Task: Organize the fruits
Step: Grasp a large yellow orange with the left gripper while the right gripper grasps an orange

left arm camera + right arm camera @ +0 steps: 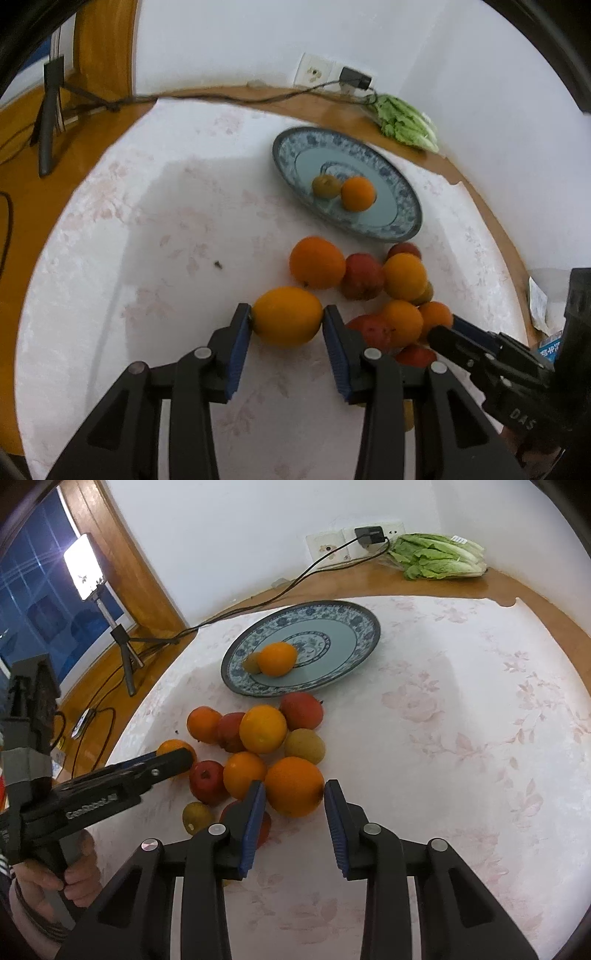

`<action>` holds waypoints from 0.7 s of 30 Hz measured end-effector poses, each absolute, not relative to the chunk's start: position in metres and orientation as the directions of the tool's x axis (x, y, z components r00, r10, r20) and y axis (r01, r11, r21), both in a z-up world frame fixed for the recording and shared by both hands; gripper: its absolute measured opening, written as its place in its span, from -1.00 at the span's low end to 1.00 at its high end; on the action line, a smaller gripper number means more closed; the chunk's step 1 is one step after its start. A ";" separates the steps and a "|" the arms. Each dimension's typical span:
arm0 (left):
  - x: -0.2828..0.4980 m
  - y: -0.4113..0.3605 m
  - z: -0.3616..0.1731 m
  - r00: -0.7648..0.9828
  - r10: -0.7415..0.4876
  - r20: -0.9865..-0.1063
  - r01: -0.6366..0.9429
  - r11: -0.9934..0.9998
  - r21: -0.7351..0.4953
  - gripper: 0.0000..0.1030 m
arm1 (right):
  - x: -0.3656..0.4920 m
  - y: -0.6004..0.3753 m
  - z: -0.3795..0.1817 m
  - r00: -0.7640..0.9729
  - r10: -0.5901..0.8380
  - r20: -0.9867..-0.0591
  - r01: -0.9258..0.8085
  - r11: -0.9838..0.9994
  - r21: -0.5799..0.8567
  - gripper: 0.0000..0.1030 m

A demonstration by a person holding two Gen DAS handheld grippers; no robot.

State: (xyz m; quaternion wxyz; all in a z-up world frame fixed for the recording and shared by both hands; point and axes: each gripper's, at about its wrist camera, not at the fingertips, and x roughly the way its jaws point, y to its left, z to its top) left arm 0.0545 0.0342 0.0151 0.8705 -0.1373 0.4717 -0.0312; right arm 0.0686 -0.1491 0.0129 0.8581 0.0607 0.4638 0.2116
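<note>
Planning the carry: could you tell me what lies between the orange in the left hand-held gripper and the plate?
Another orange, then bare tablecloth up to the plate, as the left wrist view shows.

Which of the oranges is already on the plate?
The round orange lying on the blue patterned plate, touching a small greenish-brown fruit. All the other oranges are still on the tablecloth in front of the plate.
</note>
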 end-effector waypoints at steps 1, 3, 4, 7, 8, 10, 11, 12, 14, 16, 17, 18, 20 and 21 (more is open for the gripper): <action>0.055 0.034 0.015 0.553 -0.180 -0.814 -0.076 0.962 -0.264 -0.22 | 0.068 -0.149 0.013 0.483 0.418 -0.770 -0.308 0.904 0.297 -0.33; 0.055 0.034 0.015 0.554 -0.178 -0.813 -0.076 0.962 -0.263 -0.20 | 0.069 -0.148 0.013 0.484 0.418 -0.769 -0.308 0.904 0.297 -0.33; 0.054 0.035 0.014 0.556 -0.177 -0.812 -0.075 0.963 -0.261 -0.20 | 0.070 -0.149 0.013 0.484 0.419 -0.769 -0.306 0.904 0.300 -0.33; 0.053 0.033 0.014 0.558 -0.173 -0.812 -0.069 0.965 -0.253 -0.21 | 0.070 -0.148 0.012 0.480 0.421 -0.769 -0.305 0.903 0.304 -0.31; 0.053 0.033 0.014 0.558 -0.171 -0.812 -0.068 0.966 -0.250 -0.21 | 0.071 -0.149 0.012 0.480 0.422 -0.769 -0.304 0.902 0.306 -0.31; 0.053 0.032 0.014 0.558 -0.170 -0.812 -0.066 0.966 -0.248 -0.21 | 0.072 -0.149 0.011 0.476 0.425 -0.769 -0.301 0.901 0.312 -0.27; 0.053 0.033 0.014 0.558 -0.170 -0.812 -0.066 0.966 -0.248 -0.21 | 0.072 -0.150 0.010 0.476 0.424 -0.770 -0.295 0.902 0.314 -0.23; 0.053 0.032 0.014 0.558 -0.169 -0.813 -0.068 0.966 -0.248 -0.21 | 0.073 -0.150 0.009 0.477 0.420 -0.772 -0.286 0.905 0.315 -0.16; 0.052 0.032 0.014 0.557 -0.172 -0.813 -0.068 0.966 -0.251 -0.21 | 0.075 -0.151 0.007 0.472 0.427 -0.771 -0.277 0.903 0.330 -0.14; 0.052 0.033 0.015 0.556 -0.171 -0.814 -0.071 0.965 -0.251 -0.21 | 0.077 -0.152 0.005 0.469 0.437 -0.767 -0.274 0.898 0.344 -0.14; 0.051 0.033 0.015 0.556 -0.170 -0.813 -0.070 0.966 -0.251 -0.21 | 0.076 -0.152 0.005 0.470 0.439 -0.766 -0.274 0.897 0.347 -0.14; 0.051 0.033 0.015 0.557 -0.169 -0.813 -0.070 0.966 -0.249 -0.21 | 0.076 -0.152 0.005 0.470 0.442 -0.764 -0.275 0.896 0.349 -0.14; 0.050 0.032 0.016 0.559 -0.168 -0.812 -0.071 0.966 -0.248 -0.21 | 0.076 -0.153 0.004 0.468 0.451 -0.760 -0.272 0.892 0.361 -0.17; 0.049 0.032 0.017 0.561 -0.168 -0.811 -0.070 0.966 -0.248 -0.21 | 0.075 -0.154 0.004 0.464 0.463 -0.756 -0.273 0.886 0.375 -0.26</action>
